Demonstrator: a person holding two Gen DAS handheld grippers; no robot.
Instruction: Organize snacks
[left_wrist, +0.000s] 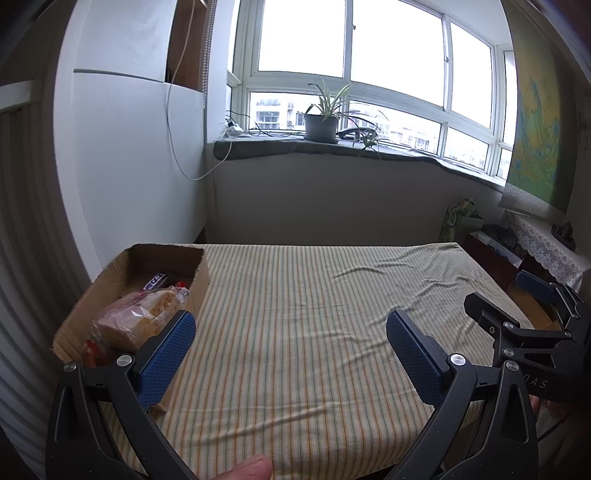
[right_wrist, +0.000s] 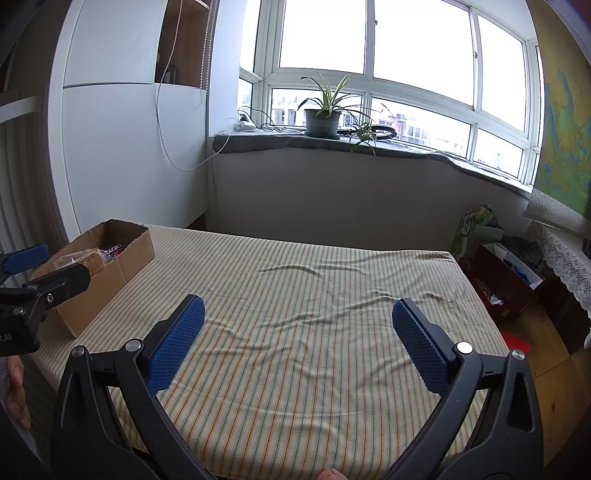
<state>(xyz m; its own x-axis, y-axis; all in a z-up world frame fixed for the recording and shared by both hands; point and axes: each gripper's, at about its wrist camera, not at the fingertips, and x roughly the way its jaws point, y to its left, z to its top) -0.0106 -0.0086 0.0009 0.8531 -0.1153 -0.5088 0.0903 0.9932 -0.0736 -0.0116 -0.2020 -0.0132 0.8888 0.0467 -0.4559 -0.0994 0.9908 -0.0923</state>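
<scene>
A cardboard box (left_wrist: 201, 280) stands at the left edge of the striped table (left_wrist: 303, 332). It holds several wrapped snacks, among them a clear bag of yellow cakes (left_wrist: 144, 321). The box also shows in the right wrist view (right_wrist: 125, 254). My left gripper (left_wrist: 290, 354) is open and empty above the table, its left finger just in front of the box. My right gripper (right_wrist: 297, 343) is open and empty above the table's middle. The right gripper shows at the right edge of the left wrist view (left_wrist: 517, 302).
A white cabinet (left_wrist: 140, 158) stands behind the box. A windowsill with a potted plant (left_wrist: 321, 122) runs along the back wall. A red box (right_wrist: 506, 280) and bags sit on the floor to the right of the table.
</scene>
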